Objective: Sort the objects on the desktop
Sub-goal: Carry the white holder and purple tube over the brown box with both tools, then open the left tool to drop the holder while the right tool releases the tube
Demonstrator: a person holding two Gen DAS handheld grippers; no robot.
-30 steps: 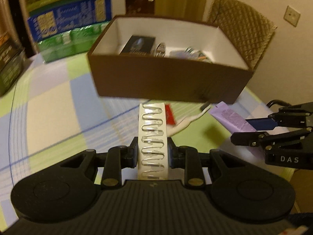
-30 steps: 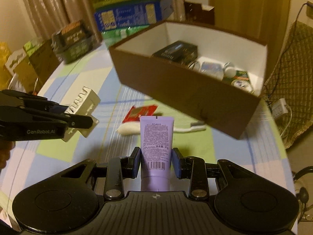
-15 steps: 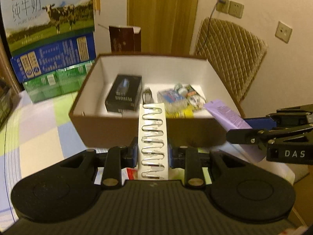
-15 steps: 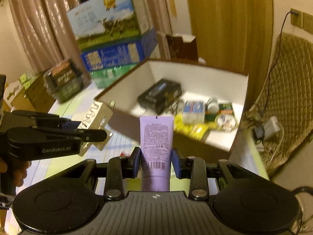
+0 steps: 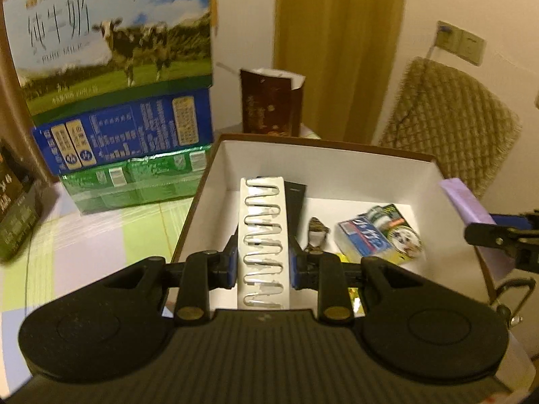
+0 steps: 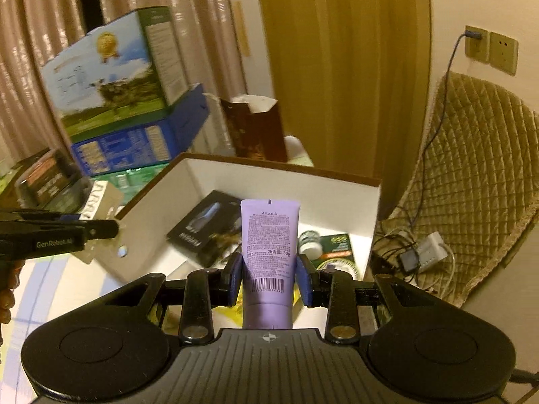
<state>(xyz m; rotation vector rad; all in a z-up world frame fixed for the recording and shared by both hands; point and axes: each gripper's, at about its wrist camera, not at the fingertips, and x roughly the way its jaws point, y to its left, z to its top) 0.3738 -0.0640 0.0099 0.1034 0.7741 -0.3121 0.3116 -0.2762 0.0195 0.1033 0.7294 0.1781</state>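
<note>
Your left hand-held gripper (image 5: pixel 263 257) is clamped on the white paperclip card (image 5: pixel 262 235), which juts out over the open brown box (image 5: pixel 337 165), past its near-left wall. Your right hand-held gripper (image 6: pixel 269 277) is clamped on the purple tube (image 6: pixel 269 252), also over the box interior. Below lie a black carton (image 6: pixel 205 229), a blue-white packet (image 5: pixel 363 239) and a green pack (image 6: pixel 333 249); bare white floor shows along the left wall. Milk cartons (image 5: pixel 114 77) stand just beyond the box's left edge on the tabletop (image 5: pixel 84 249).
</note>
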